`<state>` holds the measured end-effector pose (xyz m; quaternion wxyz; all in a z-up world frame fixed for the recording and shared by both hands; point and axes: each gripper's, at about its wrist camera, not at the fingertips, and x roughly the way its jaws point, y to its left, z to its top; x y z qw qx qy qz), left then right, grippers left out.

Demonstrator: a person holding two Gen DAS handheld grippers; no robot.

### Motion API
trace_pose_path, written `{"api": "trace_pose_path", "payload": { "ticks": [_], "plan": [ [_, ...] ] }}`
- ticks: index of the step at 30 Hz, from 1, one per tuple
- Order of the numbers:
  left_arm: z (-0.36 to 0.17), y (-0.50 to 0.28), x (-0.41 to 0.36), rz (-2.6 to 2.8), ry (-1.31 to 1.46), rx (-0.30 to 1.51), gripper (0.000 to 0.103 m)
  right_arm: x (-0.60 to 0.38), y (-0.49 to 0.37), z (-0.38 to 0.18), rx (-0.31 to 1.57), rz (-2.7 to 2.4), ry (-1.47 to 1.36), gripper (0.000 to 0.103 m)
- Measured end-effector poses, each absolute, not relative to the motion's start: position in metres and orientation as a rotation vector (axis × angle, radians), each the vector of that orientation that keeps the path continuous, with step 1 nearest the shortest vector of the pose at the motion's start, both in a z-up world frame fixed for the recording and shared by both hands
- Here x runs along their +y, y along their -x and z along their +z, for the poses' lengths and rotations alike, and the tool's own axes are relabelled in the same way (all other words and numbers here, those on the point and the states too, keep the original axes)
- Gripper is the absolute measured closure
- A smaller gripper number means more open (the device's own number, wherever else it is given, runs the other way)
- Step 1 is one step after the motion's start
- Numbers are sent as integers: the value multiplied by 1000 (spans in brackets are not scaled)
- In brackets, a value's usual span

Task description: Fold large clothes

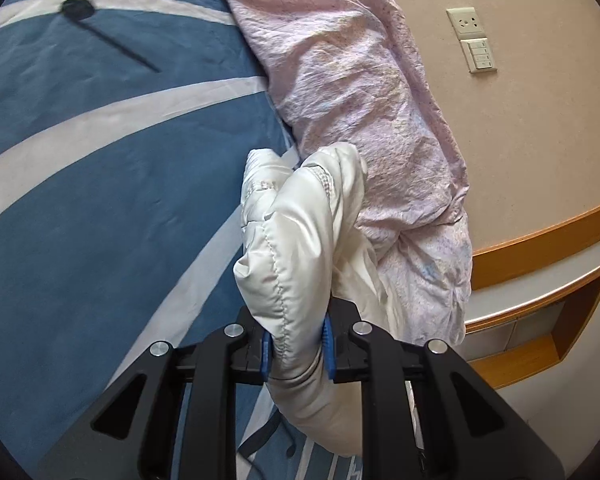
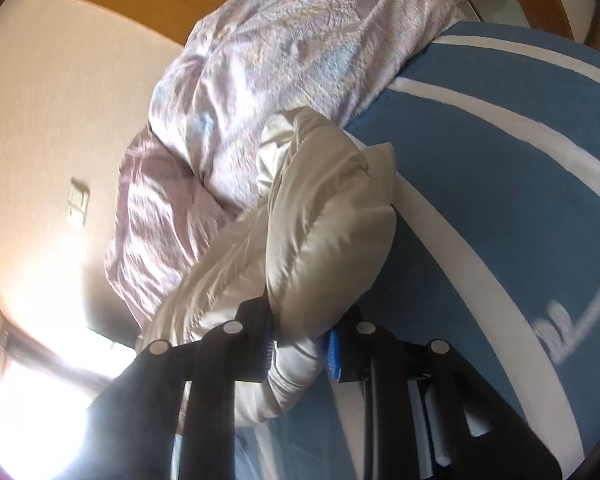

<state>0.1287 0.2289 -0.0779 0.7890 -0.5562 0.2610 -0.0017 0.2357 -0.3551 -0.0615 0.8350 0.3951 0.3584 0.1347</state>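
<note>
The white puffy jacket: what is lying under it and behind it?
Under the white puffy jacket, held by the left gripper and right gripper, lies the blue striped bedsheet. Behind it sits a crumpled pink quilt. The jacket hides whatever lies directly below.

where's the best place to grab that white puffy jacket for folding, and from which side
Grip the white puffy jacket on a stitched seam or hem, where the padding is thinnest, from the blue bedspread side; the pink quilt crowds the other. The left gripper and right gripper are each shut on a quilted fold like that.
</note>
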Motion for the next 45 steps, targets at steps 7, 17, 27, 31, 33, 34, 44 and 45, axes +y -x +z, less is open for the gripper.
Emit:
{"api": "trace_pose_path", "payload": {
  "ticks": [7, 17, 27, 31, 33, 34, 44, 45],
  "plan": [
    [-91, -96, 228, 0, 1197, 575, 84, -361, -207, -71, 765, 266, -829, 82],
    [-104, -79, 230, 42, 1187, 578, 66, -352, -179, -65, 745, 92, -636, 53],
    [-91, -77, 221, 137, 1018, 545, 20, -299, -166, 1, 513, -105, -199, 33],
    [-86, -81, 212, 177, 924, 567, 19, -244, -181, 13, 536, 73, -58, 27],
    [-85, -83, 210, 172, 905, 571, 19, -217, -186, 14, 551, 117, 7, 27],
    [-86, -83, 209, 171, 899, 573, 18, -203, -191, 13, 561, 143, 38, 27],
    [-88, -93, 205, 165, 887, 610, 18, -144, -206, 2, 603, 194, 138, 27],
    [-88, -94, 204, 166, 888, 611, 18, -141, -207, 0, 603, 192, 149, 27]
  ]
}}
